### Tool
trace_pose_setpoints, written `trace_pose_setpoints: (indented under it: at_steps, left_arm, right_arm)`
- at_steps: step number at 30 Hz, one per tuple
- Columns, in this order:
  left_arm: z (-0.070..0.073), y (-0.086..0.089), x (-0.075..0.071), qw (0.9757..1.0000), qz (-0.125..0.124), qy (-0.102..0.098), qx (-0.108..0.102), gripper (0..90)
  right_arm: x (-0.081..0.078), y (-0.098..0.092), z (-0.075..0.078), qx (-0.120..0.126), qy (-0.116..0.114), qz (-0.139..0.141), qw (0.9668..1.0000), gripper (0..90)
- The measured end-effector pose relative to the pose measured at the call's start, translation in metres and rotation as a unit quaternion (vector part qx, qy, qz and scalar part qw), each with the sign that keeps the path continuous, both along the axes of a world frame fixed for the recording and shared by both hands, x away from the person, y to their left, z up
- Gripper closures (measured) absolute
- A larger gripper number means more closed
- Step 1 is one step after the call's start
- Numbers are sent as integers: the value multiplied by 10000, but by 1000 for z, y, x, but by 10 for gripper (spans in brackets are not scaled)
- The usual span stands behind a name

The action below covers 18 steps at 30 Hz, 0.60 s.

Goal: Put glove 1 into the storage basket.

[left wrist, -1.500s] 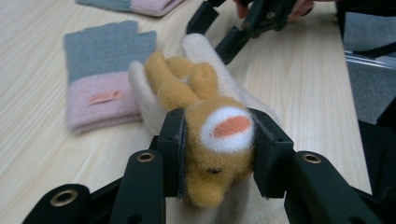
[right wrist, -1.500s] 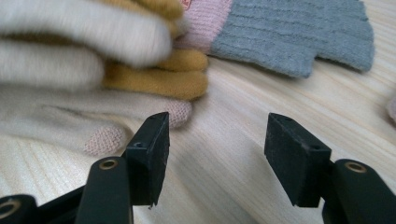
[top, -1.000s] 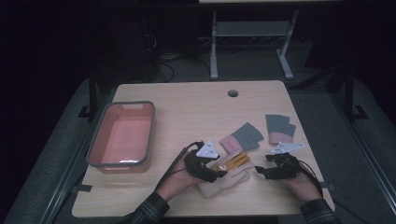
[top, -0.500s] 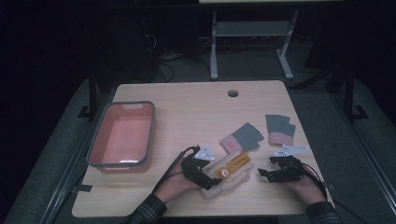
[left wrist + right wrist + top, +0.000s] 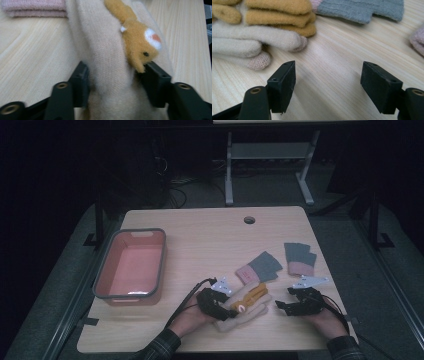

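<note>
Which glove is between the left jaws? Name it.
The cream glove with the orange animal patch, pinched at its cuff by the left gripper, whose jaws have just been closing. The grey-and-pink gloves lie untouched.

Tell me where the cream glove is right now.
In the high view the cream glove lies at the table's near edge, between the two grippers; the left gripper has just been closing on its cuff.

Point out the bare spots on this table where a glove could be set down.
Bare wood runs between the tub and the grey gloves, and across the far half around the cable hole. The near right is crowded: cream glove, both grippers, more gloves.
</note>
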State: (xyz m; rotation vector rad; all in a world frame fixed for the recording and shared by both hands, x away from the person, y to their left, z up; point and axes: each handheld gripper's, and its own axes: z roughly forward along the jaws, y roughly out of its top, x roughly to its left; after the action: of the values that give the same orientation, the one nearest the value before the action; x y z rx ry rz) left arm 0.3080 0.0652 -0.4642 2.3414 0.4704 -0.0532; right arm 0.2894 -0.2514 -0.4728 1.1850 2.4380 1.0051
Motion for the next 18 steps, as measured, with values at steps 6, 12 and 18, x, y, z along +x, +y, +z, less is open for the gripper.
trace_pose_setpoints:
  at_steps: [6,12,18]
  left_arm:
    - [1,3,3,9999,58,144,-29,611]
    - [7,5,2,9999,66,118,-9,741]
    - [12,8,0,9999,60,129,-88,792]
  right_arm:
    - [0,1,-1,-3,-52,18,10000,264]
    - [-3,4,-8,43,-323,94,9994,159]
    - [-2,5,-9,68,-345,137,9993,137]
